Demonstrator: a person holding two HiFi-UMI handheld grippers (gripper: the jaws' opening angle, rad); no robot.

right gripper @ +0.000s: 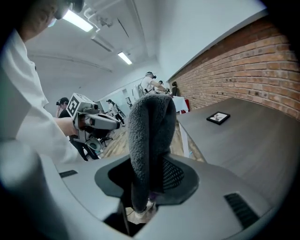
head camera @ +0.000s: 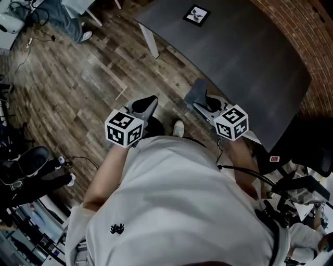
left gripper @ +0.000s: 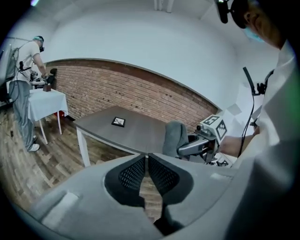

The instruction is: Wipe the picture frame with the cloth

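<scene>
Cloth (right gripper: 150, 136), grey and fleecy, is clamped between the fingers (right gripper: 174, 172) of the right gripper (right gripper: 152, 168). It stands up from them as a folded, upright bundle that hides most of the gap, with a short end hanging below the pads. The left gripper (left gripper: 148, 161) has its fingers brought together, the ribbed pads meeting along a thin seam with nothing between them. In the head view both grippers are held in front of the person's white shirt (head camera: 171, 208), side by side and well apart, each pointing forward and somewhat downward. They are over the wooden floor (head camera: 78, 78) at the near edge of the tabletop (head camera: 244, 57); the left one is over the floor, the right one just at the tabletop's edge. The picture frame (head camera: 196, 15), small and black-bordered with a light picture inside, lies flat on the dark grey tabletop toward its far end. It is well apart from both grippers and from the cloth, which does not touch it. Nothing else can be made out on the tabletop. A brick wall (right gripper: 243, 61) runs along the far side of the tabletop. In the left gripper view another person (left gripper: 26, 93) stands at a white-covered table (left gripper: 47, 101) further along that wall.
</scene>
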